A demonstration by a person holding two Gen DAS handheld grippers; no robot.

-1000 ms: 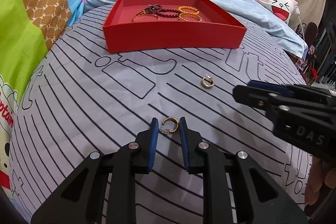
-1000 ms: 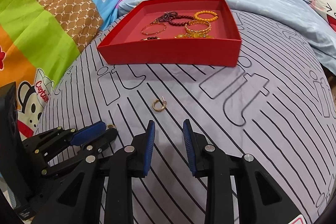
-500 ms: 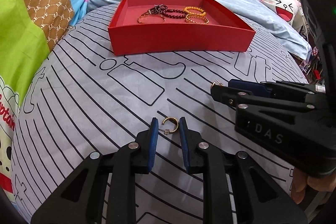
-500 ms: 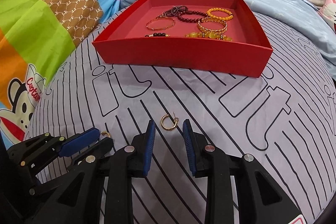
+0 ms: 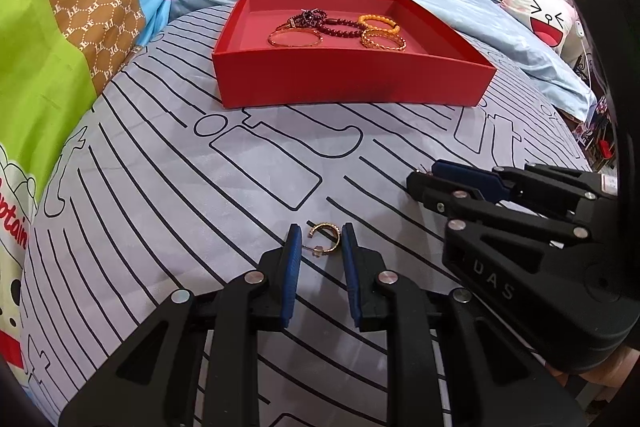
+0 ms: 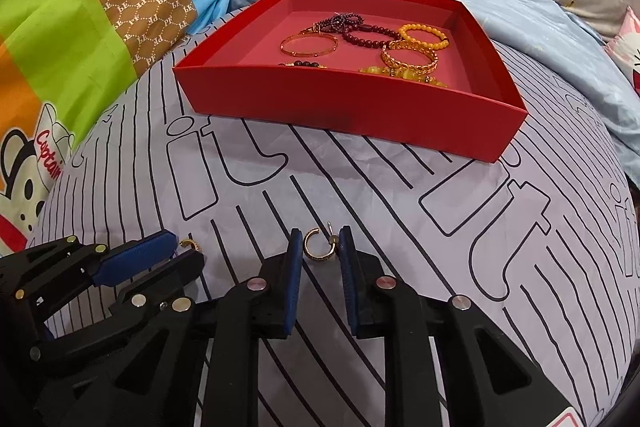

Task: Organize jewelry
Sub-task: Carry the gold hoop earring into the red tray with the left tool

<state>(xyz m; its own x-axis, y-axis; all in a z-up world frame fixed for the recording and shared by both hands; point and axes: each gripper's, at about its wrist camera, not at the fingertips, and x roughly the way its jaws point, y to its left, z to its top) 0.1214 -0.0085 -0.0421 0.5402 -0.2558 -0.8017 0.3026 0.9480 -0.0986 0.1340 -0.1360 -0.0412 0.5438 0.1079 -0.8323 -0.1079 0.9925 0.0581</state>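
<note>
Between the blue pads of the left tool (image 5: 320, 247) lies a gold hoop earring (image 5: 325, 239) on the striped bed cover (image 5: 160, 207), its open side turned left and its post pointing toward the left pad; the jaws stand released, one on either side, neither seen to press it. Just right of it, the right tool (image 6: 319, 247) brackets a second hoop earring (image 6: 318, 247) the same way, also released, with the post sticking up toward the far right. Each earring thus sits dead ahead of its own tool, so I judge the coming move to be a plain squeeze with no sideways shift. Farther off, the red tray (image 5: 352, 83) already holds bracelets (image 5: 340, 31); it lies straight beyond both tools.
</note>
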